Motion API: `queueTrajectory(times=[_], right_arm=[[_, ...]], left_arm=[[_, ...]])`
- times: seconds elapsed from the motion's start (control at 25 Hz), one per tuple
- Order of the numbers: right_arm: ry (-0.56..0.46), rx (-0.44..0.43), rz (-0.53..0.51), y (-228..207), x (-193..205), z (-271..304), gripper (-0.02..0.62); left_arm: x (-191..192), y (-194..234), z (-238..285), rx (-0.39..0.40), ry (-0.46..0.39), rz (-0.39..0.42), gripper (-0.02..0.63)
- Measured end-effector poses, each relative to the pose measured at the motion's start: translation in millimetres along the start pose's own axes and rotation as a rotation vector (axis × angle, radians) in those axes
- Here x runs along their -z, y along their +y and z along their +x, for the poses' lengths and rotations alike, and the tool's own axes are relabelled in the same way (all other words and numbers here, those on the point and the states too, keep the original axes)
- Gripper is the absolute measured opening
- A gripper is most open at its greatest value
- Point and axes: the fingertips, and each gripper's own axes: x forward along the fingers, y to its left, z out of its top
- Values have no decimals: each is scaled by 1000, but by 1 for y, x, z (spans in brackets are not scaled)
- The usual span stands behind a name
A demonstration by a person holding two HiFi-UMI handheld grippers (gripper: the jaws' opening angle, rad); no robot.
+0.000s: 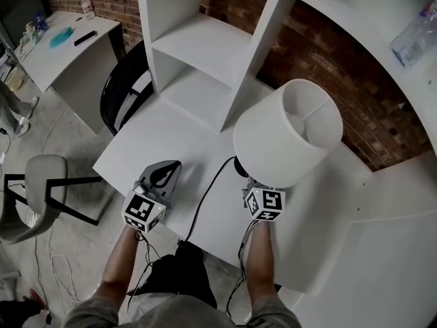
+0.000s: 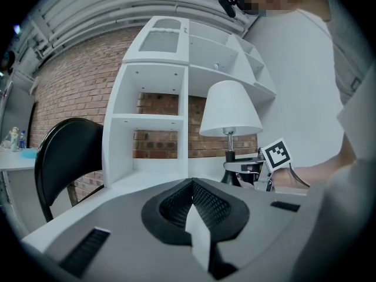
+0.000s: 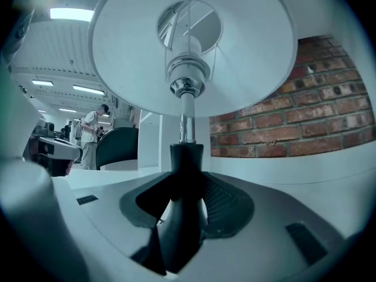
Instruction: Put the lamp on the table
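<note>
Lamp (image 3: 188, 163) between right gripper (image 3: 179, 228) fingers (image 3: 226, 207) (gripped), upright

A matt white shade (image 1: 270, 149) is sitting over a shiny metal stem (image 3: 187, 119) and smooth black base (image 3: 187, 163), rough brick wall (image 1: 321, 53) showing far behind.

Nothing readable is showing in any view. The left cube (image 1: 143, 212) and the right cube (image 1: 265, 202) are carrying only square black-and-white code patterns, with no letters or digits. A bottle (image 1: 87, 5) at the back edge of the far desk (image 1: 68, 60) is wearing a label that is too small to read.
</note>
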Motion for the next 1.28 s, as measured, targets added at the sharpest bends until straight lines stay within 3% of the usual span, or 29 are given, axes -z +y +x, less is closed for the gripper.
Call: queueTrajectory(times=[0.88,1.08,1.28], right_arm=[[7,16,19,-1,3,0,178],[33,13,29,0,7,-2,287],[51,15,15,3,10,-7,295]], left_arm=[[6,-2,-6,5,4,-6,3],[4,-1,-11,0,5,-11,3],[1,-2,-16,-2,16,-4,3]])
